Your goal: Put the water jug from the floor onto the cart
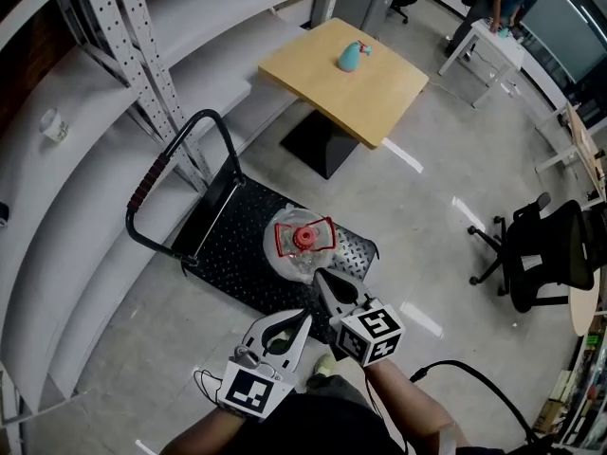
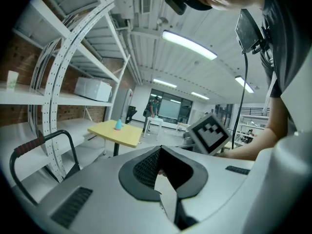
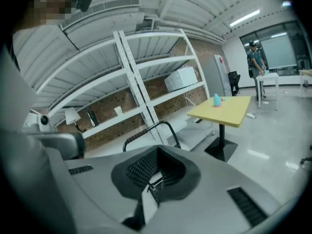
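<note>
In the head view, the clear water jug (image 1: 302, 246) with a red cap and red handle stands upright on the black perforated deck of the cart (image 1: 232, 254). The cart's black push handle (image 1: 152, 173) rises at its left end. My right gripper (image 1: 322, 279) hovers just in front of the jug, shut and empty. The left gripper (image 1: 302, 318) is beside it, nearer me, also shut on nothing. In the left gripper view the jaws (image 2: 160, 149) meet at the tip, pointing across the room. The right gripper (image 3: 158, 147) points toward the cart handle (image 3: 151, 130). Neither gripper view shows the jug.
White metal shelving (image 1: 114, 93) runs along the left behind the cart. A yellow table (image 1: 379, 93) with a teal bottle (image 1: 350, 56) stands beyond it. A black office chair (image 1: 550, 254) is at the right. A person stands by a far white table (image 1: 498, 41).
</note>
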`<act>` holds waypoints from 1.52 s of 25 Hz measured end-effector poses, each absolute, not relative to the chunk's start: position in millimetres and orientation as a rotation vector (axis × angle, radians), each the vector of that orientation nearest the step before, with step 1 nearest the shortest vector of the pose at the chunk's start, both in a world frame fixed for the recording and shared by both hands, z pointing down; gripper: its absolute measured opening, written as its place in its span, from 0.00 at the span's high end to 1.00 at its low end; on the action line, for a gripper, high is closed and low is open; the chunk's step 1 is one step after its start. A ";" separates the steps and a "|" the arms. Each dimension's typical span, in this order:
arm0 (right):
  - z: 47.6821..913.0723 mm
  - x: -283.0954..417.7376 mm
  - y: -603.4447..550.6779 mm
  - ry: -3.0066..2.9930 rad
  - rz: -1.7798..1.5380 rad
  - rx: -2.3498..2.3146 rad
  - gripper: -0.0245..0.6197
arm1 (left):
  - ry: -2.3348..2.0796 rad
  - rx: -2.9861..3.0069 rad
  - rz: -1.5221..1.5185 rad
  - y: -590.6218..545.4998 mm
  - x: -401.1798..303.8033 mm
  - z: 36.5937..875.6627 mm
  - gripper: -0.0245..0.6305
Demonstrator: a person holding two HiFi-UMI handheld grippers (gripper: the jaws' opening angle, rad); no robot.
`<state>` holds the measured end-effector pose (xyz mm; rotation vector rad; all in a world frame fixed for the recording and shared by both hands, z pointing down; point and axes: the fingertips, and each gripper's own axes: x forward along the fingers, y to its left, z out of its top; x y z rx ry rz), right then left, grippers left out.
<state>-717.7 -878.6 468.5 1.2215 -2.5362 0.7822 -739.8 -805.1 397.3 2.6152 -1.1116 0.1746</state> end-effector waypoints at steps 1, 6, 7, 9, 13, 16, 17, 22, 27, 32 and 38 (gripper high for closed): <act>451.4 -704.0 -862.1 -2.552 0.770 1.245 0.95 | -1.100 2.626 0.164 -795.5 -729.5 392.2 0.96; 379.2 -636.9 -761.2 -2.636 0.664 1.349 0.96 | -1.057 2.702 0.106 -719.1 -669.7 359.1 0.96; 369.5 -622.3 -735.9 -2.651 0.633 1.362 0.96 | -1.053 2.723 0.099 -697.4 -656.0 353.1 0.96; 358.1 -590.6 -680.5 -2.676 0.587 1.383 0.96 | -1.060 2.758 0.078 -647.4 -627.4 343.0 0.96; 357.3 -529.4 -555.0 -2.703 0.566 1.400 0.96 | -1.107 2.760 0.071 -523.7 -572.6 336.6 0.96; 347.6 -492.5 -463.6 -2.729 0.531 1.389 0.96 | -1.090 2.711 0.152 -429.6 -534.3 341.6 0.96; 340.2 -483.5 -438.0 -2.736 0.529 1.386 0.96 | -1.070 2.708 0.155 -403.8 -523.5 338.4 0.96; 301.3 -464.3 -347.5 -2.795 0.472 1.419 0.96 | -1.038 2.791 0.159 -320.5 -501.1 299.8 0.96; 284.3 -481.4 -309.9 -2.791 0.507 1.428 0.96 | -1.049 2.838 0.154 -279.8 -511.6 282.7 0.96; 277.9 -508.8 -291.6 -2.801 0.518 1.386 0.96 | -1.066 2.852 0.098 -263.7 -534.3 276.2 0.96; 278.8 -523.0 -283.9 -2.797 0.485 1.363 0.96 | -1.094 2.830 0.089 -255.8 -549.8 279.8 0.96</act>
